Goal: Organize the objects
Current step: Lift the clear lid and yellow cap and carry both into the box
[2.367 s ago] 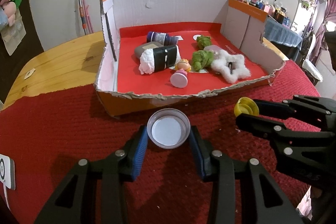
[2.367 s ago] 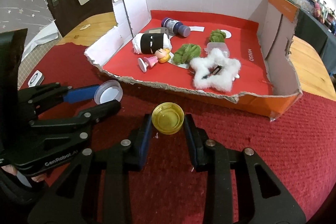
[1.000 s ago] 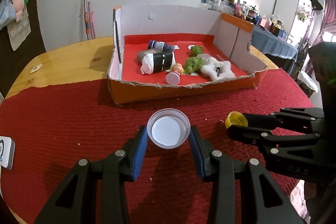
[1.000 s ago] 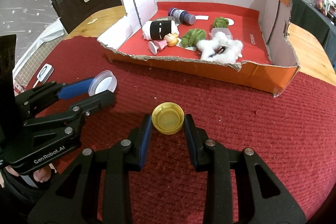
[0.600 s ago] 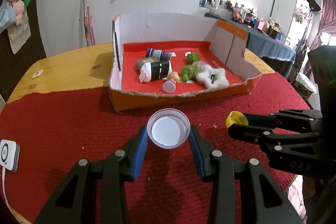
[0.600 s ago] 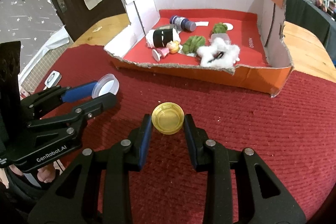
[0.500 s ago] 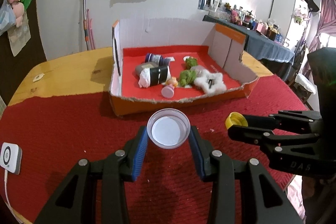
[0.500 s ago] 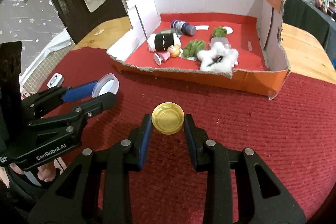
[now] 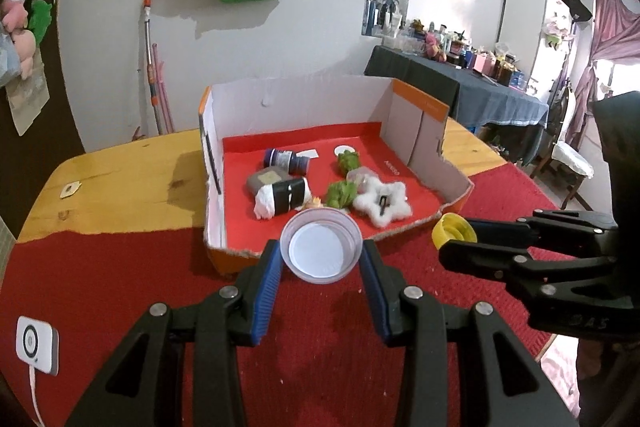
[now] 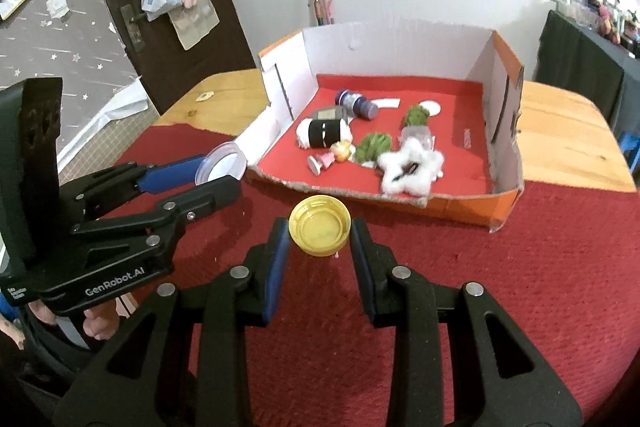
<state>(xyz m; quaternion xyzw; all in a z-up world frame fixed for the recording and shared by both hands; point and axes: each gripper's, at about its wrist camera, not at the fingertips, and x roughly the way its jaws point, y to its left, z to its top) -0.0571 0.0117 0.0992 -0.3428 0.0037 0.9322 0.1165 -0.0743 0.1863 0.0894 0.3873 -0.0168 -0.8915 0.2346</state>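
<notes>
The clear lid (image 9: 321, 245) is clamped between the blue-padded fingers of the left gripper (image 9: 321, 259) and is held above the red cloth (image 9: 120, 283), before the near edge of the cardboard box (image 9: 304, 107). The yellow cap (image 10: 320, 226) is gripped by the right gripper (image 10: 320, 233), likewise short of the box. A white star plush (image 10: 410, 167), green plush pieces (image 10: 374, 145) and a small doll (image 10: 332, 157) are seen lying inside the box.
</notes>
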